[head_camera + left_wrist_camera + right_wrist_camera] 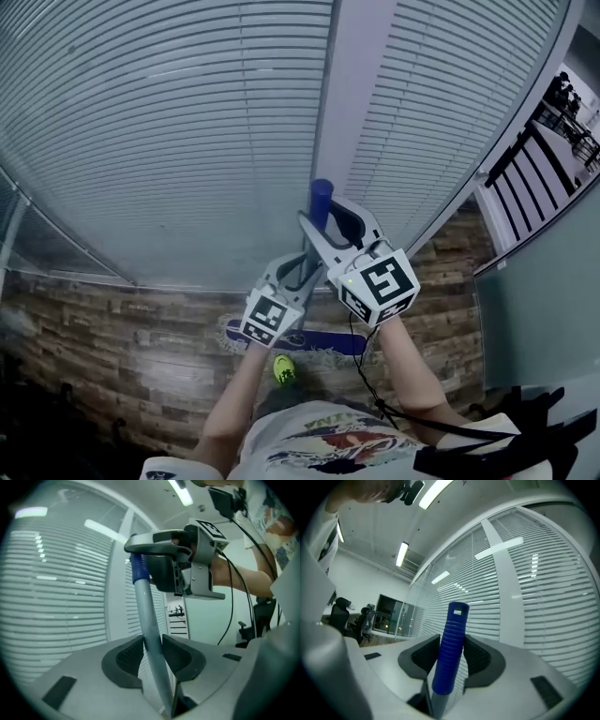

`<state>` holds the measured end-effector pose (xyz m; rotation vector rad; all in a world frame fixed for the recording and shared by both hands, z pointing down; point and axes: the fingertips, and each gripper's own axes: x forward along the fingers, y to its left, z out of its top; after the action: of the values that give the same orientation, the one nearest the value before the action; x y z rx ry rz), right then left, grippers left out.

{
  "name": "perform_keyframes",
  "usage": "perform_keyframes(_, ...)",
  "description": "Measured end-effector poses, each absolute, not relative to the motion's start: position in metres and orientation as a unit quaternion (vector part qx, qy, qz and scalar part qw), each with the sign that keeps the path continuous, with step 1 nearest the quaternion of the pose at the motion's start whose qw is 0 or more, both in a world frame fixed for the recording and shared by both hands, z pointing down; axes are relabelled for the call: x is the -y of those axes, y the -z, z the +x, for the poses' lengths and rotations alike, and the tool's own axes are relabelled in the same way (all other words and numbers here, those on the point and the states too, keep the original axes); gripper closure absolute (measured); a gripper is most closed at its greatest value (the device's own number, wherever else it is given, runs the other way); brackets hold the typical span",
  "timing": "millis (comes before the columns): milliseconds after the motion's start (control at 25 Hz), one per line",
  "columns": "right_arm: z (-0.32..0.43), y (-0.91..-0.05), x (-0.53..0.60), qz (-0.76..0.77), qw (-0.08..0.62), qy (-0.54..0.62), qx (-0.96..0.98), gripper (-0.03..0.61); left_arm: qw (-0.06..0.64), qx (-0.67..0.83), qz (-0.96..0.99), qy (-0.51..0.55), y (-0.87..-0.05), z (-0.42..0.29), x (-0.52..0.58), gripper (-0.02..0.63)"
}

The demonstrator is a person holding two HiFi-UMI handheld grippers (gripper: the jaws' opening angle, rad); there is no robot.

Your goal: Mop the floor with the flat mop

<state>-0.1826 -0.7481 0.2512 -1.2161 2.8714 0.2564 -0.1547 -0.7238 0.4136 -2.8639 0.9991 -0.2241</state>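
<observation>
Left gripper (152,656) pinched shut on the grey pole (149,616), pads pressing it from both sides. Right gripper (451,656) higher up, likewise clamped, on the ribbed blue grip (451,644) at the pole's top end. From the head view, stacked one above the other, pole near upright, mop head (333,343) flat on the wooden floor (122,347) just ahead of the feet and near the foot of the blind-covered glass wall (187,122).

Judged as early or mid mopping: hold secured, head down on the planks. Cannot tell from the sheen which strips are already wiped. Left to do, probably: strokes across the open planks to either side.

Worth watching:
- wall straight ahead, cutting forward strokes short
- black cable (367,375) hanging from the right gripper beside the pole
- yellow-green thing (284,368), perhaps a shoe, just behind the head
- office chairs (340,616) well off
</observation>
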Motion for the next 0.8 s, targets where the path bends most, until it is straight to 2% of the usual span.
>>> perform_keyframes(120,-0.149,-0.251,0.693,-0.364,0.028,-0.076,-0.928,0.42,0.095,-0.294,-0.947,0.084,-0.412,-0.124,0.677,0.488)
perform_keyframes(240,-0.104,-0.25,0.63,-0.329,0.044,-0.071,-0.941,0.425,0.11,-0.254,-0.958,0.079,-0.4,-0.081,0.628,0.415)
perform_keyframes(440,-0.058,-0.261,0.528,-0.285,0.068,-0.063,-0.954,0.433,0.117,-0.191,-0.973,0.059,-0.393,-0.015,0.54,0.414)
perform_keyframes(480,-0.054,-0.264,0.511,-0.279,0.068,-0.063,-0.956,0.434,0.111,-0.187,-0.974,0.056,-0.395,-0.005,0.525,0.422)
perform_keyframes(520,-0.05,-0.267,0.495,-0.272,0.065,-0.064,-0.958,0.434,0.103,-0.186,-0.976,0.052,-0.397,0.002,0.511,0.461)
perform_keyframes(560,-0.047,-0.27,0.479,-0.266,0.06,-0.064,-0.96,0.436,0.093,-0.189,-0.977,0.046,-0.4,0.007,0.497,0.528)
perform_keyframes(800,-0.027,-0.282,0.401,-0.232,0.047,-0.079,-0.968,0.437,0.083,-0.209,-0.973,0.052,-0.413,0.028,0.429,0.551)
